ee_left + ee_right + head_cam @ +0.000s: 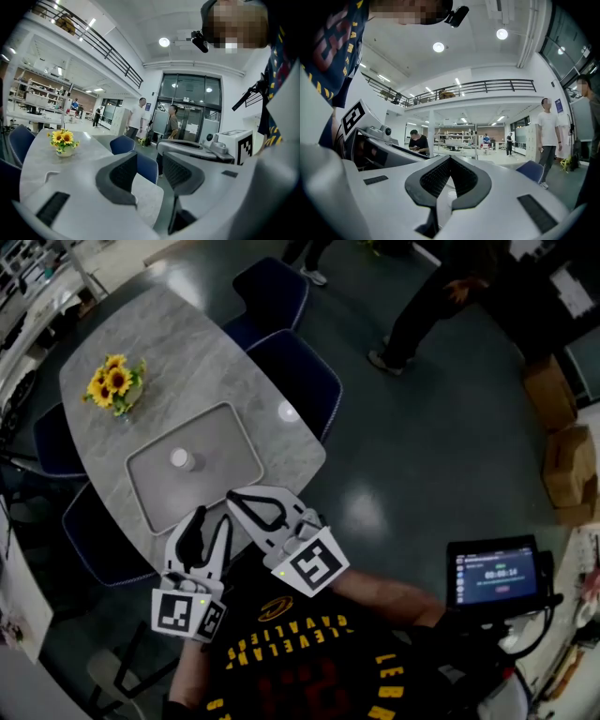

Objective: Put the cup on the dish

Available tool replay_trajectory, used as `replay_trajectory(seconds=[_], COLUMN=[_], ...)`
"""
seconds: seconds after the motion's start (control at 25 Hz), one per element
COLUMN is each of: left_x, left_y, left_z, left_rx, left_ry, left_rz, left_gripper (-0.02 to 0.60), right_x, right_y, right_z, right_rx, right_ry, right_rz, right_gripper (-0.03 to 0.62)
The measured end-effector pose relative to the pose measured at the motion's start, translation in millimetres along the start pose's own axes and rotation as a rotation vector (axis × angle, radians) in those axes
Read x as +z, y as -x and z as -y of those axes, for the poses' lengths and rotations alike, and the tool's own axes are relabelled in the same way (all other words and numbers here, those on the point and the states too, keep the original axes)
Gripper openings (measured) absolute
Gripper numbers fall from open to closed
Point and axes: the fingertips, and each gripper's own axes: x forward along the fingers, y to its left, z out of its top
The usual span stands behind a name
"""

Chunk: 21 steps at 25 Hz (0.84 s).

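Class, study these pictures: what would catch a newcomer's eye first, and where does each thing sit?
Bright yellow sunflowers stand out at the upper left of the grey marble table in the head view. Nearer the person, a small white cup stands on a grey dish. Just short of the dish are the left gripper, jaws apart and empty, and the right gripper, jaws shut.

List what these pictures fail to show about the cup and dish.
- Small white cup: head view, too small to tell if empty.
- Grey rectangular tray: left gripper view, mostly hidden behind the left claw.
- Black tablet screen: head view, text too small.
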Motion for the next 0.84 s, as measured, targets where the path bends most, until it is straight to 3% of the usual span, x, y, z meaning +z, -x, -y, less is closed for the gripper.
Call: replay_trajectory(seconds=[0.36,0.84], left_x=[-2,3], left_y=[-12,-29], left_z=[-1,-7], left_rx=[-0.046,-0.081], left_ry=[-0.001,-0.006], left_rz=[-0.029,-0.018], left_gripper=[0.172,0.172], right_x=[9,10], right_y=[-4,-10], right_z=[10,24], right_rx=[-0.05,-0.074], right_ry=[0.019,0.054], right_rz=[0.051,0.04], right_gripper=[0.008,0.008])
